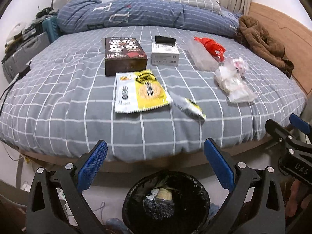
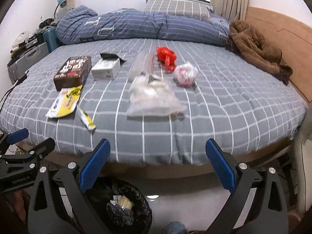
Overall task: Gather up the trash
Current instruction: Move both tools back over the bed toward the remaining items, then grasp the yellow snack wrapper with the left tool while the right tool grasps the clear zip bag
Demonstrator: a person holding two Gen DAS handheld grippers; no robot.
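Standing on the floor below the bed's near edge, a black-lined trash bin (image 1: 167, 202) holds crumpled foil, a scrap of white paper and a pale round lid or cup. On the grey checked bed sheet (image 1: 58, 101) the trash is spread out. A dark brown box (image 1: 124, 55) printed with large white Chinese characters lies near the middle, touching the top of a yellow-and-white snack wrapper (image 1: 139, 91) below it. Just beside the wrapper's right corner lies a small torn wrapper strip (image 1: 188, 107), closest to the near edge. A white carton (image 1: 165, 53) with its black flap up sits to the right of the brown box, its small print too fine to read. Further right are a clear plastic tray (image 1: 202, 55), a red plastic bag (image 1: 210, 45) touching it, and a clear bag of white wrappings (image 1: 234, 83). The right wrist view also shows a balled clear bag with red print (image 2: 185, 75). A folded blue quilt (image 1: 148, 13) at the far edge carries large letters, "T" and "U" among them.

The left gripper (image 1: 156, 156) hovers over the bin, its blue-padded fingers spread wide and holding nothing. The right gripper (image 2: 158, 156) hangs level beside it off the near edge, equally spread and empty; "DAS" is legible on its body.
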